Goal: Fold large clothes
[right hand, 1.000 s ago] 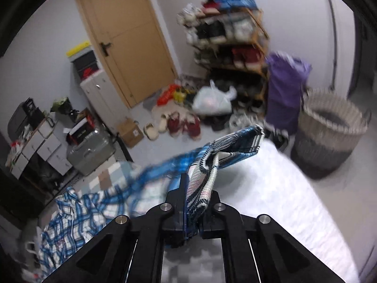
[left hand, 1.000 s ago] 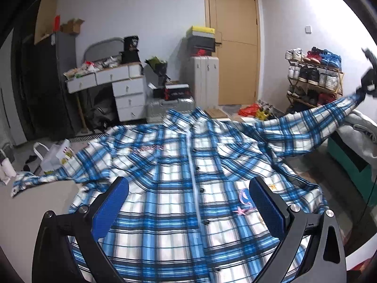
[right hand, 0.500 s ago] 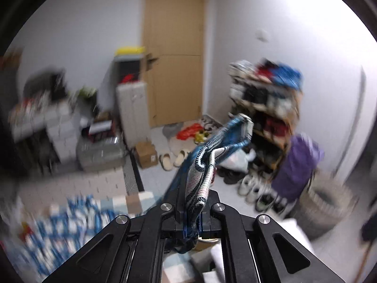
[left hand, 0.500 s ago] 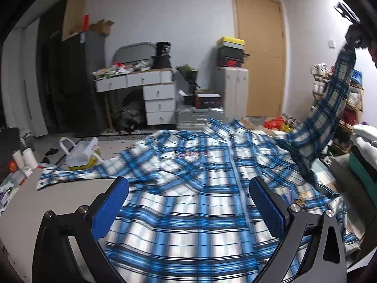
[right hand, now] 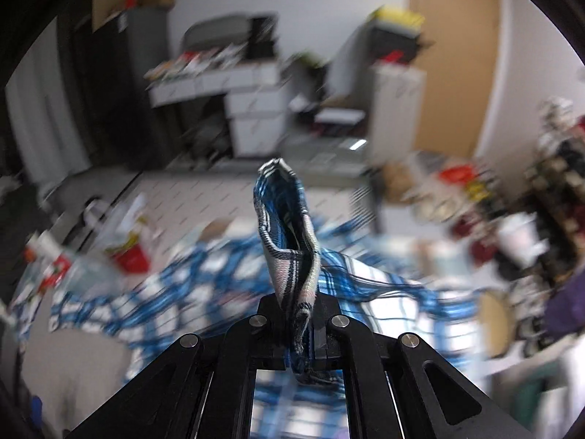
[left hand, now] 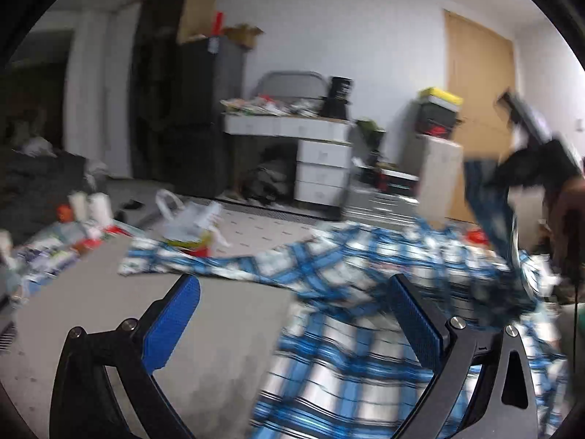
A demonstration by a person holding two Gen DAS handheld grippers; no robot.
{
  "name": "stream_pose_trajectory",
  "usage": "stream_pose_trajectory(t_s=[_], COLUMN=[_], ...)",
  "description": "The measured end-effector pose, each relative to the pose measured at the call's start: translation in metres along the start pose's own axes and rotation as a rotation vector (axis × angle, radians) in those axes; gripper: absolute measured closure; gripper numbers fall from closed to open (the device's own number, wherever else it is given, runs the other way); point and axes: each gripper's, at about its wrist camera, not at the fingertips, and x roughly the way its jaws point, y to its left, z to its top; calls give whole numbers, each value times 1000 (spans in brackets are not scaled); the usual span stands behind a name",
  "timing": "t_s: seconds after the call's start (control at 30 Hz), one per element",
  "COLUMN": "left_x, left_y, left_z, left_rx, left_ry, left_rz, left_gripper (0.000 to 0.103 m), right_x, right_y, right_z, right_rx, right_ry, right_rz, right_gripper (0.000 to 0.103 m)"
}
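Observation:
A blue and white plaid shirt lies spread, buttoned side up, on a grey surface. My left gripper is open and empty, hovering over the shirt's left edge; its blue pads are wide apart. My right gripper is shut on the cuff of the shirt's right sleeve and holds it up above the shirt body. In the left wrist view the right gripper shows at the right, with the sleeve hanging down from it.
A white desk with drawers, a dark cabinet and a wooden door stand behind. A plastic bag and clutter lie at the left. A shoe rack stands at the right.
My right gripper has swung the sleeve cuff up and leftward over the shirt body. My left gripper has shifted left, so the bare grey surface now shows under it.

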Motion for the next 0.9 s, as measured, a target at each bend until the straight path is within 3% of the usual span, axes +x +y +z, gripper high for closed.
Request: stream_pose_trajectory(t_s=[0.17,0.3,0.4,0.53,0.67,0.73,0.77,0.83,0.9], left_x=[8,8,9,9,10,11,11,11,12], left_y=[7,13,12,7,3,1,0,-4,-10], left_z=[-6,-5,-5,-7,-9,-10,-10,-10,-11], left_rx=[9,-6,3,33,58,58,58,63,75], left_ry=[38,41,51,56,69,82,84,90,97], left_rz=[30,39,35,27,29,22,19,15,8], left_gripper=[3,3,3,3,3,3,3,3,3], right_x=[114,167,188,188,179,150,138,122,106], right_y=[79,127,140,141,145,134,123,101,52], right_z=[-56,-95,-120,-135,-145,-150,-148,-146,-142], right_rx=[-97,-213,-243,-254,-274,-292,-295,-296,-282], right_ry=[165,226,251,227,260,239,218,173,110], right_rz=[87,122,164,207,303,393,399,368,253], right_gripper=[98,98,97,88,57,57,55,42,24])
